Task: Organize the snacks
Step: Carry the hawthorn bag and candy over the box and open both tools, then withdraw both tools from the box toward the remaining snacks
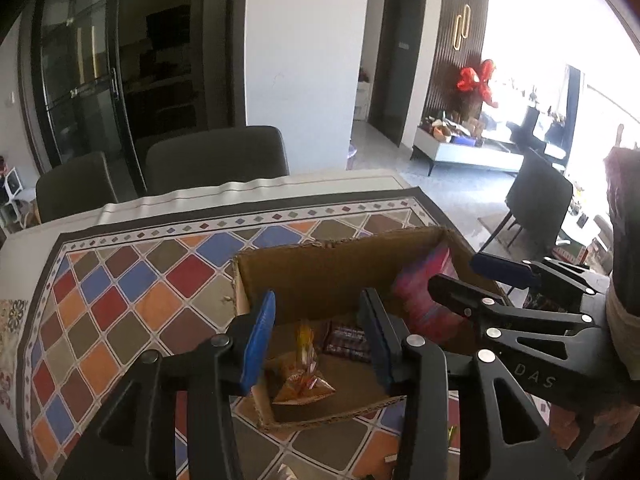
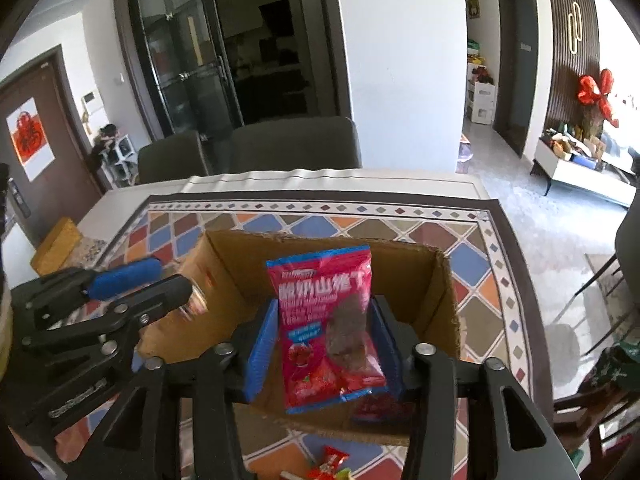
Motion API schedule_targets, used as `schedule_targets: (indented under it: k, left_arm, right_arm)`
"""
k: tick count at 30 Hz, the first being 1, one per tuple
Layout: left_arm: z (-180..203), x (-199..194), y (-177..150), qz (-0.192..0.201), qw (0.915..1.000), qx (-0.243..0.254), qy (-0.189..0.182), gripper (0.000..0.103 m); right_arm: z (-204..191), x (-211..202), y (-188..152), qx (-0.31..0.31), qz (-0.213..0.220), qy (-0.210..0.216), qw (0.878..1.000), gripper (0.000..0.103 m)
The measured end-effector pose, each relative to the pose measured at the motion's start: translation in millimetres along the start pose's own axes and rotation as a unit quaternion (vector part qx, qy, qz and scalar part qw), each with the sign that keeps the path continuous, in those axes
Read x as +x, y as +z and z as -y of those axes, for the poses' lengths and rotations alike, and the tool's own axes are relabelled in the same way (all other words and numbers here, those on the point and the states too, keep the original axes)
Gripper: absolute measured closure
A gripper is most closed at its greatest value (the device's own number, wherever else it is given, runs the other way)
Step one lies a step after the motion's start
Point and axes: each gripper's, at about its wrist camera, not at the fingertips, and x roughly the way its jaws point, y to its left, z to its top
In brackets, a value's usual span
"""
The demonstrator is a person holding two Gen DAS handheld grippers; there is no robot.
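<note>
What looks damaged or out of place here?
The cardboard box has a ragged, torn top rim. A few wrapped snacks lie loose on the tablecloth in front of the box, not inside it.

- We see the cardboard box [image 1: 320, 268] on the tablecloth [image 1: 132, 276], two chairs [image 1: 216, 160] behind the table.
- In it lie snack packets [image 1: 304, 380].

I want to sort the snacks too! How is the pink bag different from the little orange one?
The pink bag is bigger and stands upright between the right gripper's blue pads; the orange packet is small and lies on the cardboard box's floor. The pink bag is flat and rectangular; the orange packet is pointed like a triangle. The left gripper above the orange packet holds nothing. Both snacks are at the same box.
</note>
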Motion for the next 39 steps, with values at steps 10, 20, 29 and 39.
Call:
schedule_targets:
  k: [10,20,29,39]
  left_arm:
    - [0,-37,-30,0.024,0.9996,-0.004,0.011,0.055]
    - [-1,-90,-70,0.071,0.9969,-0.004,0.033,0.049]
    - [1,-113,-110,0.075,0.9964,0.001,0.04,0.047]
    - [-6,-117,-153,0.071,0.9968,0.002,0.037,0.047]
  right_arm:
    - [-9,-34,-20,0.01,0.039,-0.019,0.999,0.047]
    - [-35,-77,-59,0.008,0.073,-0.019,0.997,0.047]
    - [-51,-91,-93,0.015,0.065,0.007,0.998,0.047]
    - [-60,-92,-130,0.028,0.046,0.006,0.999,0.047]
